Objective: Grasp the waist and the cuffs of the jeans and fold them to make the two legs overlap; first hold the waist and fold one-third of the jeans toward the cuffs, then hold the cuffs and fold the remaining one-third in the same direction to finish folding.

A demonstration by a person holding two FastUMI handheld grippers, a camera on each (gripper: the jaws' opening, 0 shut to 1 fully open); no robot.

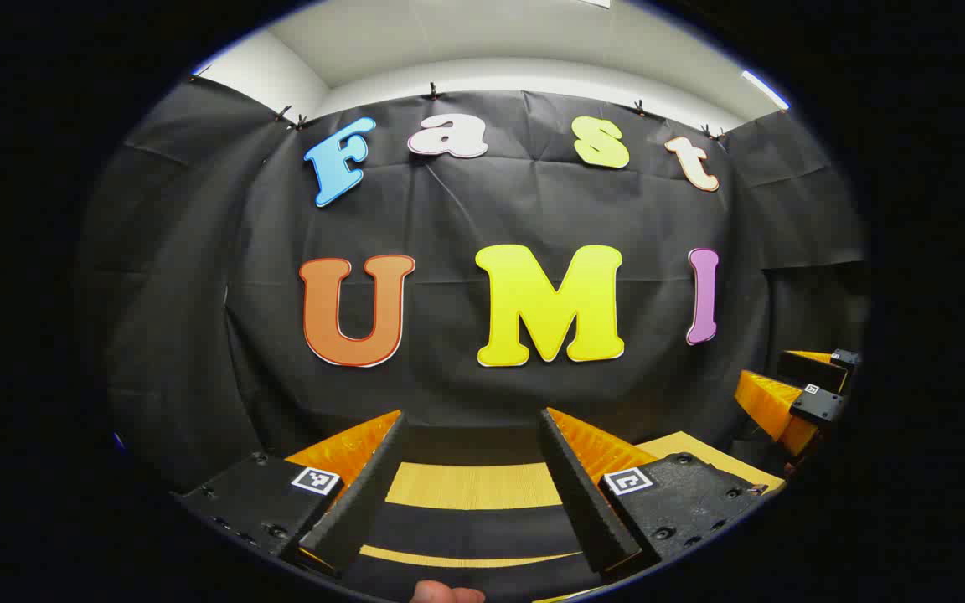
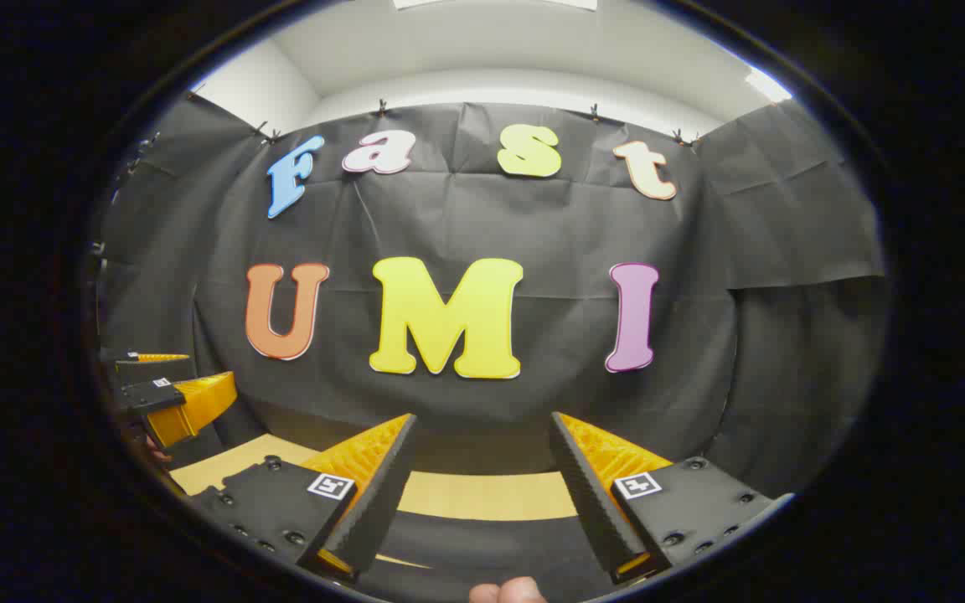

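Booth wall ahead, pale table [image 1: 470, 486] low beneath me, my left tool [image 1: 472, 494] and right tool [image 2: 482, 494] both raised, wide open, holding nothing, and I can't spot the jeans, so I judge folding hasn't begun: next I must tip down toward the waist.

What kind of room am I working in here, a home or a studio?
Likely a staged recording booth, not a home: black cloth pinned up as walls, a plain white ceiling above, and a bare wooden tabletop below both open grippers.
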